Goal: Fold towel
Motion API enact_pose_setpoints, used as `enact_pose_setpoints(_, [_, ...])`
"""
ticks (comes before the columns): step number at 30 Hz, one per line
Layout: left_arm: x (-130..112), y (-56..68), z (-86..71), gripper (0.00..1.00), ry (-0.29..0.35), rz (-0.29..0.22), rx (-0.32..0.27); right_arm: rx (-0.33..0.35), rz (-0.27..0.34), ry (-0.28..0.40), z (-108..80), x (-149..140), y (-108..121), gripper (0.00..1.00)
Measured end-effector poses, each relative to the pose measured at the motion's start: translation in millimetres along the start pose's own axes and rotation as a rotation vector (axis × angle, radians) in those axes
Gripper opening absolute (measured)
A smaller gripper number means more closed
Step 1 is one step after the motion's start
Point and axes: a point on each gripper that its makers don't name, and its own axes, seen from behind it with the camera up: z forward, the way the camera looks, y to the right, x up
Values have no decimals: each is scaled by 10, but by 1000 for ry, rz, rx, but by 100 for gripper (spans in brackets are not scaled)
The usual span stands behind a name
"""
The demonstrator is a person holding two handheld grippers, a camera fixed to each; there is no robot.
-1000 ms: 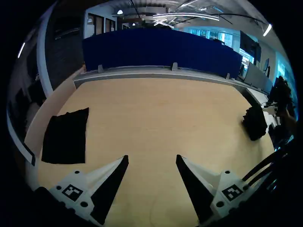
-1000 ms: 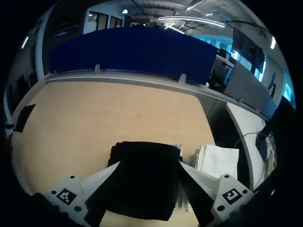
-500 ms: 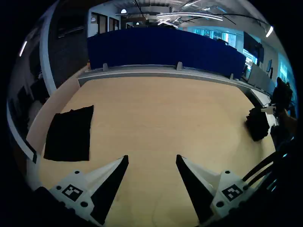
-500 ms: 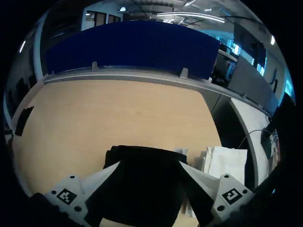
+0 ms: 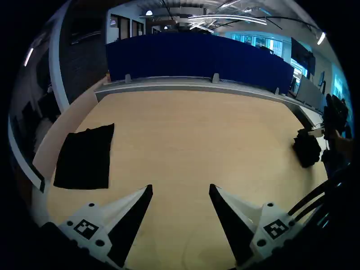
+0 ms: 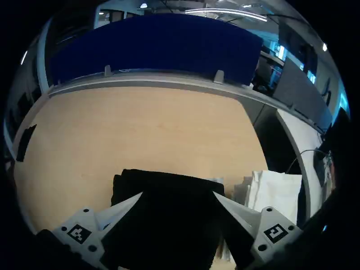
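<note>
Right gripper (image 6: 177,193) hangs wide over the black towel pile (image 6: 166,186), left gripper (image 5: 180,191) likewise wide; I judge one folded towel (image 5: 85,155), well apart from that pile, finished and the next ungrasped.

Towel (image 5: 83,157) on table (image 5: 189,130) left, cloth pile (image 5: 307,149) right

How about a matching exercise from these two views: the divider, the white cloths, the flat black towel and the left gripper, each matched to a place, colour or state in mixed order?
Things:
1. divider
2. white cloths
3. flat black towel
4. left gripper

Matches:
A. spread out near the left edge of the table, in the left gripper view
B. open, holding nothing
C. blue
D. just right of the black folded pile, in the right gripper view

Pairs: 1-C, 2-D, 3-A, 4-B.
</note>
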Motion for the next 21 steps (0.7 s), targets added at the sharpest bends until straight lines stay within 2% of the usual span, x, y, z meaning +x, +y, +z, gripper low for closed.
enact_pose_setpoints(6, [16,7,16,93,2,-1,-2,2,0,26,-127,89,-19,100])
enact_pose_setpoints(15, [61,8,18,93,8,-3,-11,-15,-2,88,-476,181,-61,100])
enact_pose_setpoints(21, [82,34,18,93,12,7,-22,-28,30,153,-654,234,-109,100])
